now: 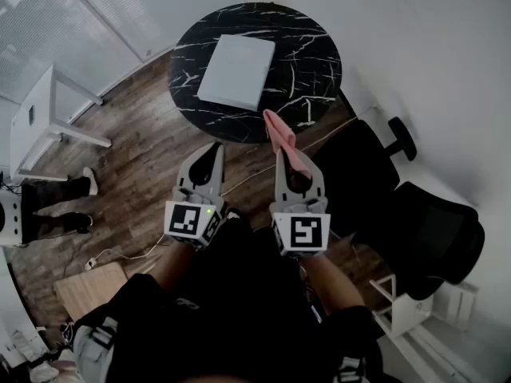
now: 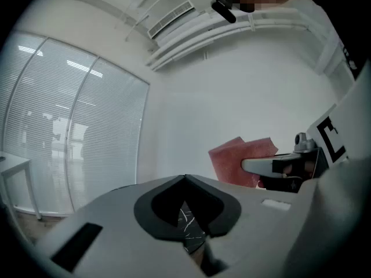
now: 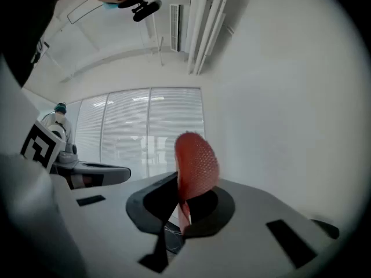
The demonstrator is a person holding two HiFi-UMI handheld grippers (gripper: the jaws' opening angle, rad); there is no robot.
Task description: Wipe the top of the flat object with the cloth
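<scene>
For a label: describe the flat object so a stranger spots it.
Find the round black white-veined table. The flat object is the pale rectangular slab lying on it, plain against the dark top, unlike the pink cloth the right gripper holds.

**Hidden and cut-off parts**

The near end of the pink mesh cloth (image 1: 277, 130) is buried between the clamped jaws of the right gripper (image 1: 292, 159). Only a sliver of the round black marble table (image 2: 186, 225) is shown in the left gripper view. At the left, a bystander's dark legs (image 1: 56, 191) are seen, the body cut off.
</scene>
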